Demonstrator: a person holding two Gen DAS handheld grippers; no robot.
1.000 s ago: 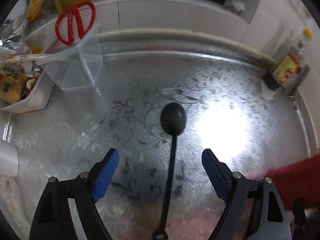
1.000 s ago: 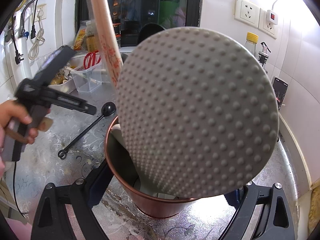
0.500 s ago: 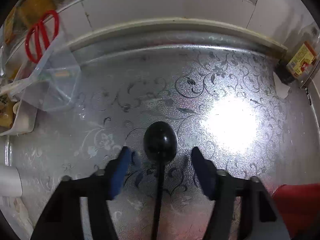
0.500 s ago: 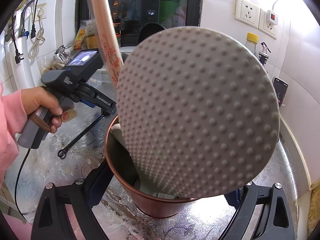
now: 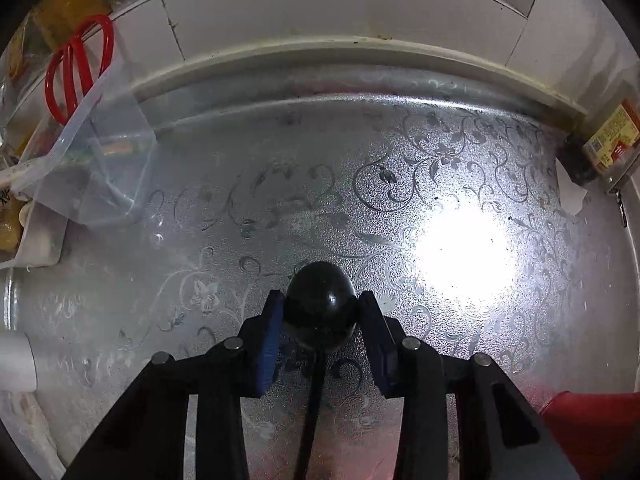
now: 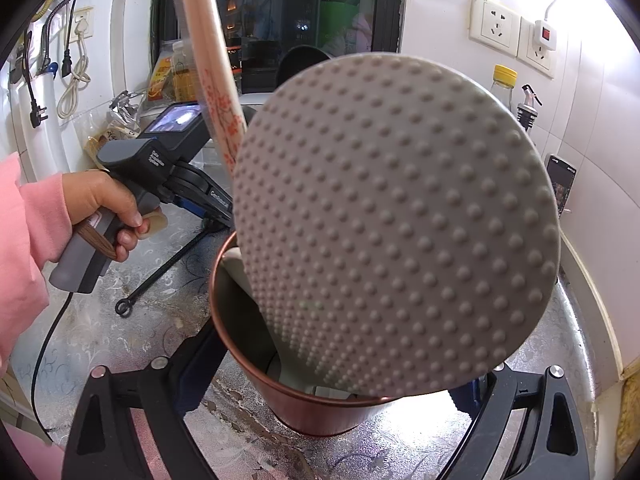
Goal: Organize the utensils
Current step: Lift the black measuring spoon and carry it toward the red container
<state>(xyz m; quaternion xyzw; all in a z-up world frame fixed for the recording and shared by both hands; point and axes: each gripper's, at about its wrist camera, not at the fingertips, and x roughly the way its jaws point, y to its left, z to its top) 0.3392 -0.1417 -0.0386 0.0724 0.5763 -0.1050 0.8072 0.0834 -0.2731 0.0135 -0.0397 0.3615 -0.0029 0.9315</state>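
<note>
A black spoon (image 5: 318,320) lies on the patterned silver countertop (image 5: 360,184), its thin handle (image 6: 160,272) running toward me. My left gripper (image 5: 321,298) points steeply down over it. Its jaws are closing, and the blue pads (image 5: 272,332) meet the two sides of the spoon's bowl. In the right wrist view a hand in a pink sleeve (image 6: 100,204) holds that gripper. My right gripper (image 6: 330,380) is shut on a copper cup (image 6: 248,344). In the cup stand a grey dotted paddle (image 6: 400,220) and a pair of pale wooden sticks (image 6: 208,60).
A clear plastic box (image 5: 96,168) with red scissors (image 5: 76,72) stands at the back left, beside a white tray (image 5: 36,240). A labelled bottle (image 5: 612,136) sits at the right wall. A phone (image 6: 562,184) and a yellow-capped bottle (image 6: 502,84) stand along the tiled wall.
My left gripper came forward and down over the spoon's bowl, and its jaws narrowed from wide apart to touching the bowl. The right gripper and the cup have not moved.
</note>
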